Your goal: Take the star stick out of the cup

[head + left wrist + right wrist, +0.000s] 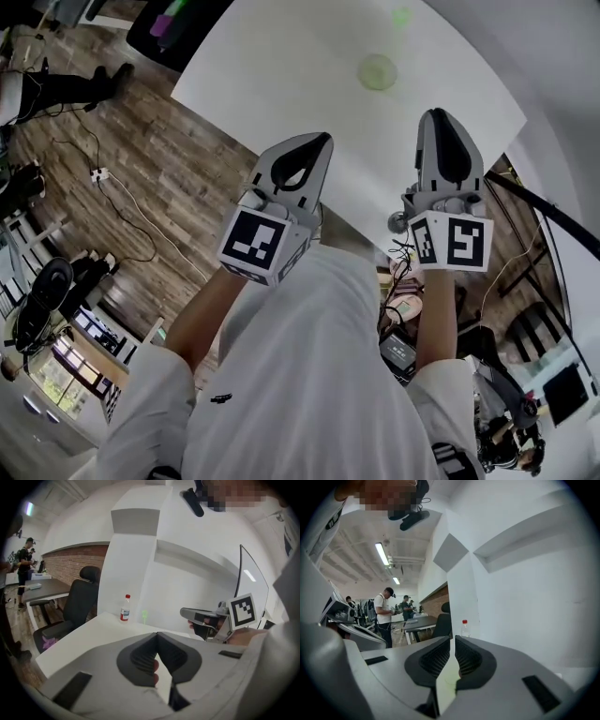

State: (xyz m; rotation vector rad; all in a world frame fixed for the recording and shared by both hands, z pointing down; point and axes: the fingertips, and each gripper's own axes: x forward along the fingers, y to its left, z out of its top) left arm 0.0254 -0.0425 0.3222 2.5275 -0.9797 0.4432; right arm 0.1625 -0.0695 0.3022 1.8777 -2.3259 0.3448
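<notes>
A pale green cup (378, 71) stands far back on the white table (281, 75), with a blurred green spot above it that may be the star stick's top (401, 16). In the left gripper view the green star stick (144, 616) stands upright, small and distant, near the wall. My left gripper (322, 141) hangs over the table's near edge, shut and empty, jaws meeting (157, 635). My right gripper (439, 114) is level with it to the right, also shut on nothing (452, 639). Both are well short of the cup.
A clear water bottle with a red cap (124, 607) stands left of the star stick against the white wall. A black office chair (77, 606) sits off the table's left end. People stand at desks in the background (384, 613). Cables lie on the wood floor (122, 197).
</notes>
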